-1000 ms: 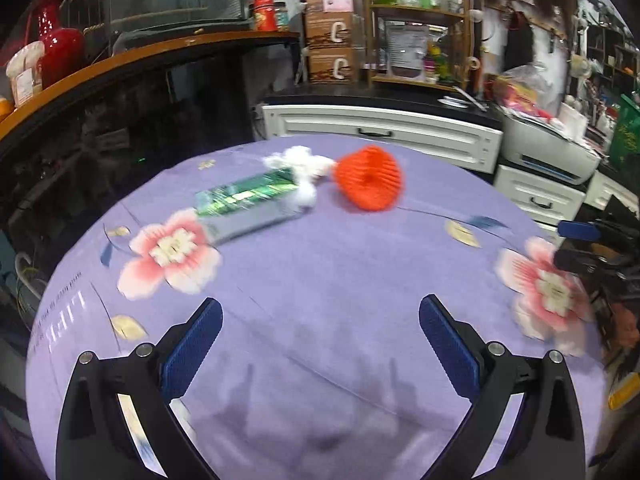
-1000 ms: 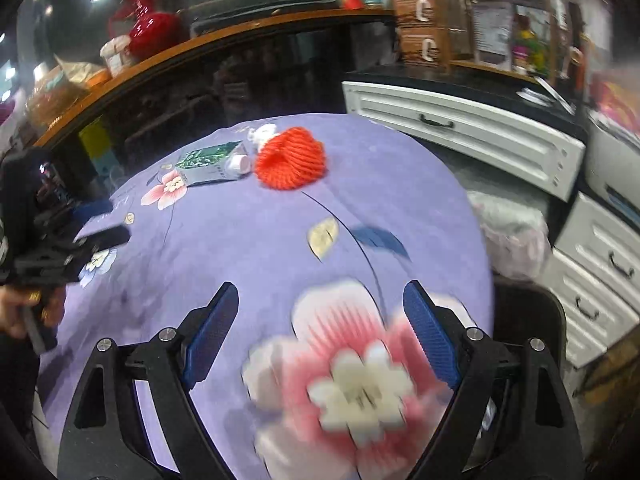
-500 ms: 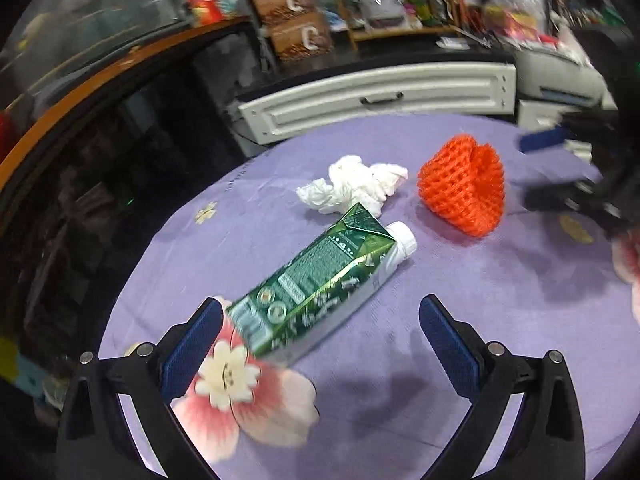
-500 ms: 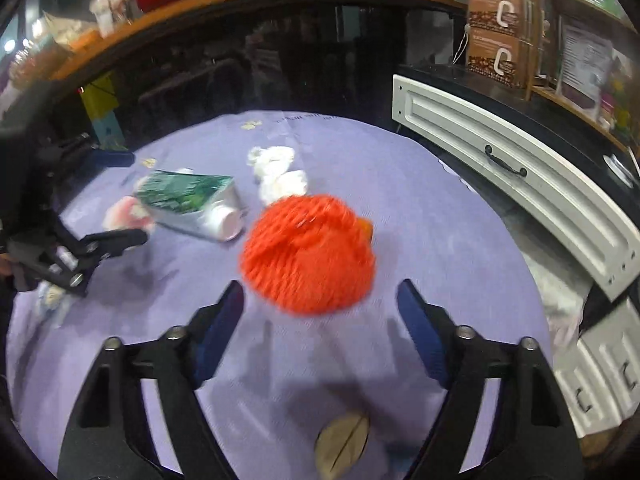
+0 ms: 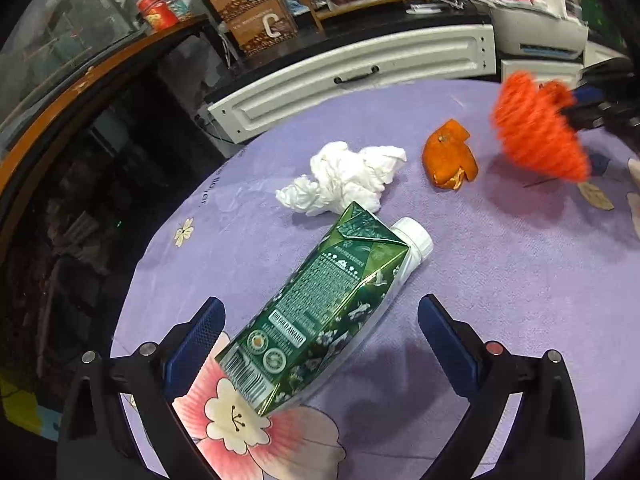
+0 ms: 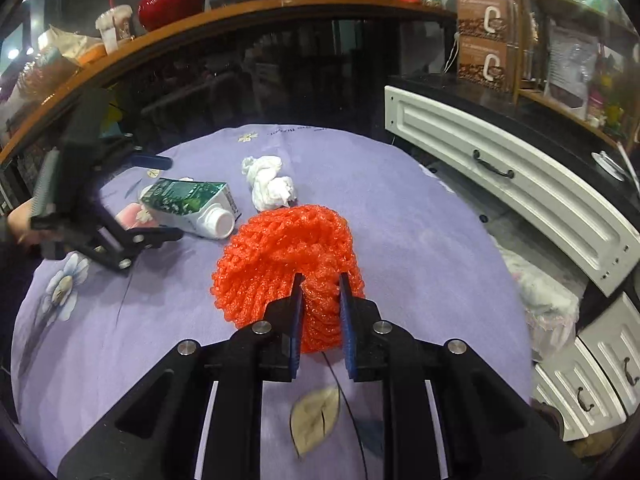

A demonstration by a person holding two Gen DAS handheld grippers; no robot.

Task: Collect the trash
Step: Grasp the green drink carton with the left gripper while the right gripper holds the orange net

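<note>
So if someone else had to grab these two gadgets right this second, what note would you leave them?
Right gripper: shut on the orange net, which looks lifted off the table.
Left gripper: open, fingers either side of the green carton, not yet closed.
Still lying on the table: carton, tissue, orange peel.
Done: net grabbed. No bin shows in either view.
Left: drop the net, grip the carton, then collect tissue and peel.

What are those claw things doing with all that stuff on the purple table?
A person is picking up trash. The right gripper has pinched the orange foam net sleeve. The left gripper is open around the green drink carton, not squeezing it yet. A crumpled white tissue and an orange peel lie on the purple flowered tablecloth.
</note>
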